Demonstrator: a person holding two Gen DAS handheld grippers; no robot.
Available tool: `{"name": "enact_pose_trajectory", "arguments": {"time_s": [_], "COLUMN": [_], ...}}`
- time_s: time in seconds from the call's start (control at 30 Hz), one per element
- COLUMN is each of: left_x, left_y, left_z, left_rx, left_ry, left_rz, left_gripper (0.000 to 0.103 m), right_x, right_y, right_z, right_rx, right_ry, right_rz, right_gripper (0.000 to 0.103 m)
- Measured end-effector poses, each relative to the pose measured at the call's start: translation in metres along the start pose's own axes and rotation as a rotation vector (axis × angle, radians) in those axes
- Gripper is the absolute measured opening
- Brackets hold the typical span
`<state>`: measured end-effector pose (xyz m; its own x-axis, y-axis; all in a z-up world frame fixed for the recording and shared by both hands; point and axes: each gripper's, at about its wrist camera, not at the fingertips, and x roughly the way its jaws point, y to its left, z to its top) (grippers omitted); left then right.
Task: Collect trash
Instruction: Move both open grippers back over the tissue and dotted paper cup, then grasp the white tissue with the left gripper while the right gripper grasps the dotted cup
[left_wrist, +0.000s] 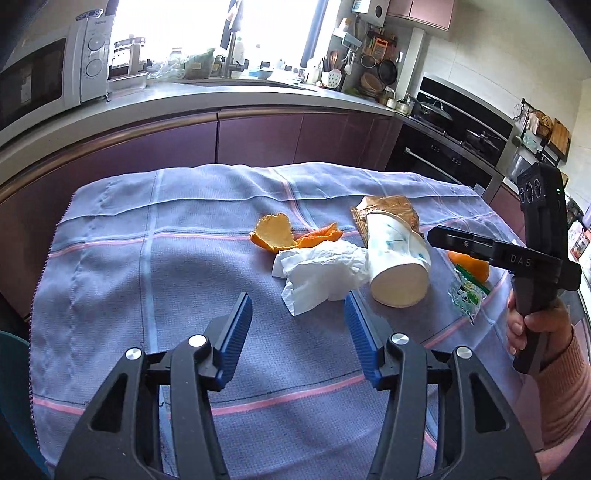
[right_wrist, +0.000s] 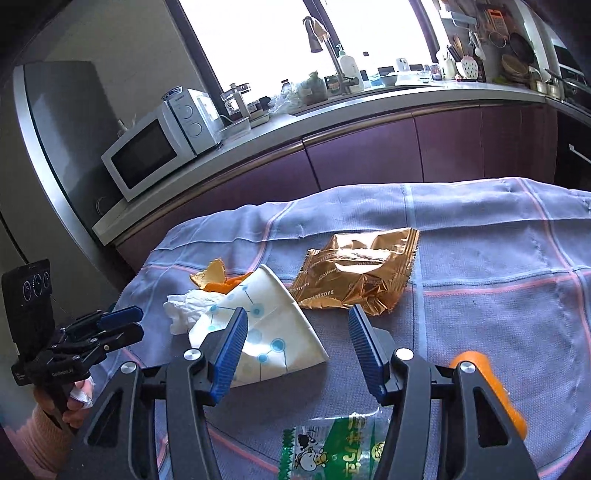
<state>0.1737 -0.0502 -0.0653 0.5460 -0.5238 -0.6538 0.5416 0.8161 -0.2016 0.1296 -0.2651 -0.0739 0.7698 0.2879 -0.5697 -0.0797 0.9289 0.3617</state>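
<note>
Trash lies on a blue checked cloth (left_wrist: 147, 258): a crumpled white tissue (left_wrist: 321, 273), a flattened paper cup (left_wrist: 397, 258) on its side, orange peel (left_wrist: 275, 236), a gold foil wrapper (right_wrist: 358, 269), a green-printed clear wrapper (left_wrist: 467, 291) and another orange peel piece (left_wrist: 472, 267). My left gripper (left_wrist: 299, 325) is open and empty, just short of the tissue. My right gripper (right_wrist: 297, 339) is open and empty, with the cup (right_wrist: 258, 328) at its left finger and the gold wrapper beyond. The green wrapper (right_wrist: 328, 446) lies below it.
A kitchen counter (left_wrist: 221, 99) with purple cabinets runs behind the table, holding a microwave (right_wrist: 147, 155), sink tap and bottles. A stove and oven (left_wrist: 450, 147) stand at the right. The right gripper's body (left_wrist: 517, 258) shows at the table's right edge.
</note>
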Motion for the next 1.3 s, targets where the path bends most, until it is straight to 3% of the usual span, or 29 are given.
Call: {"name": "enact_pose_trajectory", "arguments": {"time_s": [0.33,0.47,0.57,0.87,0.97,1.3], "left_x": [0.036,0.046,0.050,0.053,0.047,0.012], "left_y": [-0.014,-0.020,-0.026,-0.033,-0.030,-0.019], "left_z": [0.012,0.014,0.014,0.010,0.009,-0.003], "left_rx": [0.021,0.037,0.044,0.060,0.061,0.035], "left_ry": [0.074,0.094,0.097,0.099,0.087,0.042], "left_rz": [-0.031,-0.042,-0.049,-0.056,-0.052,-0.054], "left_gripper": [0.058,0.056,0.048,0.005,0.001,0.001], "right_x": [0.008,0.004,0.001,-0.005,-0.009,-0.018], "right_y": [0.004,0.005,0.006,0.012,0.015,0.027], "right_z": [-0.006,-0.012,-0.018,-0.028,-0.030,-0.040], "right_rx": [-0.002,0.001,-0.001,-0.011,-0.016,-0.034], "right_ry": [0.045,0.050,0.055,0.067,0.060,0.073], "right_rz": [0.104,0.142,0.161,0.219,0.240,0.292], "right_gripper": [0.054,0.047,0.038,0.013,0.007,0.005]}}
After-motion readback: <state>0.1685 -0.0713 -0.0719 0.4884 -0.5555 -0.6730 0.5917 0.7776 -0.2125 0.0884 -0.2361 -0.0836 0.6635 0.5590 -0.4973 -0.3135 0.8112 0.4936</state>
